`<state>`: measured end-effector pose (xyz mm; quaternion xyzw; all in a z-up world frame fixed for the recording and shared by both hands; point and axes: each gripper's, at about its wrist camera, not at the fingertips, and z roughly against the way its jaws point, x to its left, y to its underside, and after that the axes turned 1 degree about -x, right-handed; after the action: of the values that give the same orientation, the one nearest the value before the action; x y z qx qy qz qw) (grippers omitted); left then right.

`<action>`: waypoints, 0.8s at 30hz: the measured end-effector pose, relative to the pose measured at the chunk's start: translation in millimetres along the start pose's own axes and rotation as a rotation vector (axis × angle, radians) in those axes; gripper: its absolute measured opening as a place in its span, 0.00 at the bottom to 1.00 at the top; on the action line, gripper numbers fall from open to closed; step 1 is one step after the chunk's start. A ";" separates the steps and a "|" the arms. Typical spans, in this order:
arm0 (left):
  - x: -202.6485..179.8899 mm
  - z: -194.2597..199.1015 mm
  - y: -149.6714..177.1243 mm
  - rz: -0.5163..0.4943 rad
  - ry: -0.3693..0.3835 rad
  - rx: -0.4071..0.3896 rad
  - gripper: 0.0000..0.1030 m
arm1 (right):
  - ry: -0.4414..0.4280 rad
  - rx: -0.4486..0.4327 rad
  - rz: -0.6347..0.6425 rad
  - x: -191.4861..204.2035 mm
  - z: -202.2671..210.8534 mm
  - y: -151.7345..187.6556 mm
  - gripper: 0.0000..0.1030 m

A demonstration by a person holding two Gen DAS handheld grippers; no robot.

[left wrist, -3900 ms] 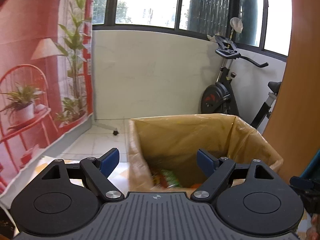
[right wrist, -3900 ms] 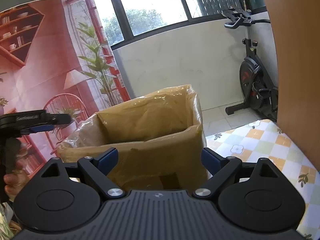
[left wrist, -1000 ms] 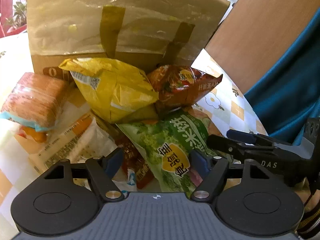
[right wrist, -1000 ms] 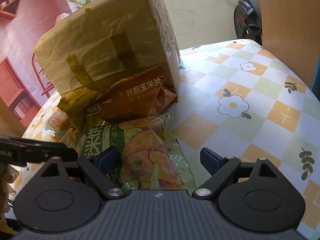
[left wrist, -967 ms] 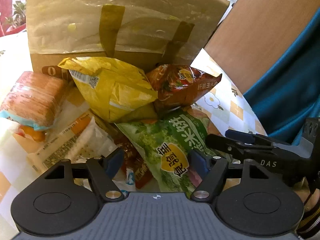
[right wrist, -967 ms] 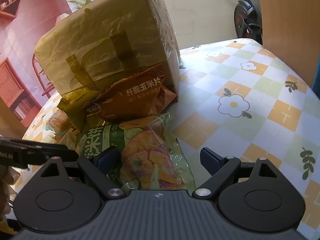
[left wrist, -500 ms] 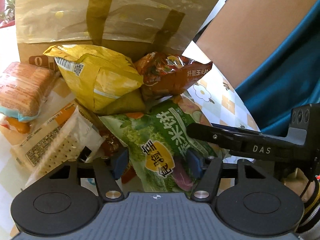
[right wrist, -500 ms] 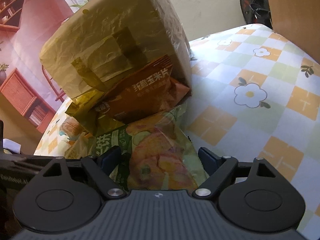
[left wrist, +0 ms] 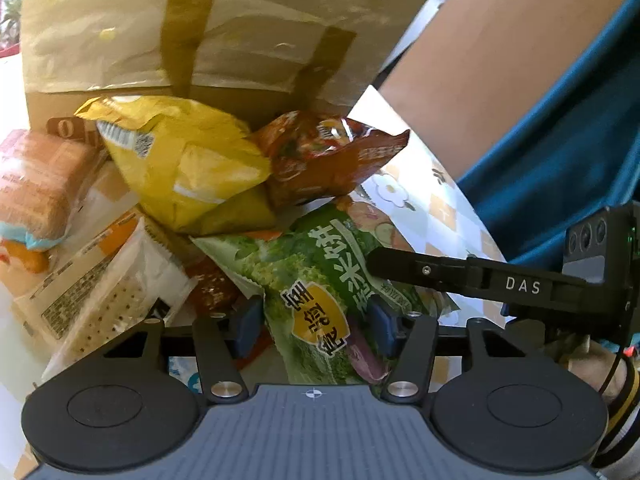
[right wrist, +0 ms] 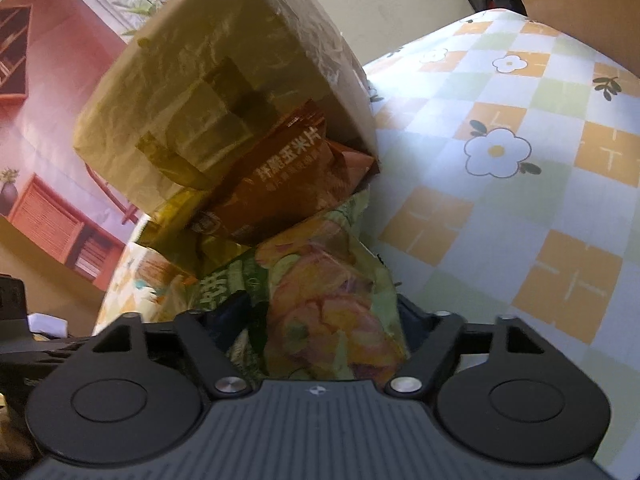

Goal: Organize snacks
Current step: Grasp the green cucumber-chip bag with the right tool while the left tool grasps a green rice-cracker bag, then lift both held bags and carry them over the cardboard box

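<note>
A green snack bag [left wrist: 320,280] lies at the front of a snack pile on the table; it also shows in the right wrist view [right wrist: 332,300]. My left gripper [left wrist: 316,324] has its blue pads on either side of the bag's near end, half closed around it. My right gripper [right wrist: 320,320] straddles the bag's other end, its pads pressing the sides. The right gripper's finger [left wrist: 460,276] lies across the bag in the left view. Behind the bag lie a yellow bag [left wrist: 184,164] and an orange-brown chip bag [left wrist: 324,156], also in the right view [right wrist: 280,176].
A plastic-lined cardboard box [left wrist: 200,40] stands behind the pile, also in the right view [right wrist: 224,92]. A wrapped bread loaf [left wrist: 36,184] and a white cracker pack [left wrist: 104,296] lie at left. The checked tablecloth [right wrist: 520,200] stretches right. A blue cloth [left wrist: 560,140] hangs right.
Both grippers dropped from above the box to the snack pile. In the last second they moved onto the green bag and their jaws narrowed around it.
</note>
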<state>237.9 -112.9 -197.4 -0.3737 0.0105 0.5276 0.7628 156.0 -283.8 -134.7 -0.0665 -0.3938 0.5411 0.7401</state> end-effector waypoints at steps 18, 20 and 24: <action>-46.2 -8.6 -22.3 -0.131 0.155 0.034 0.57 | 0.164 -0.076 -0.053 6.6 67.6 -0.3 0.68; -53.7 -1.5 -28.9 -0.148 0.169 0.007 0.57 | 0.171 -0.108 -0.054 10.2 80.3 -1.5 0.68; -63.7 15.2 -41.8 -0.158 0.190 -0.054 0.57 | 0.168 -0.177 -0.025 23.8 102.2 -11.4 0.68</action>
<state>237.9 -161.8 -136.9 -0.4423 0.0391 0.4280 0.7872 100.1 -301.6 -47.0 -0.1717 -0.3774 0.4875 0.7684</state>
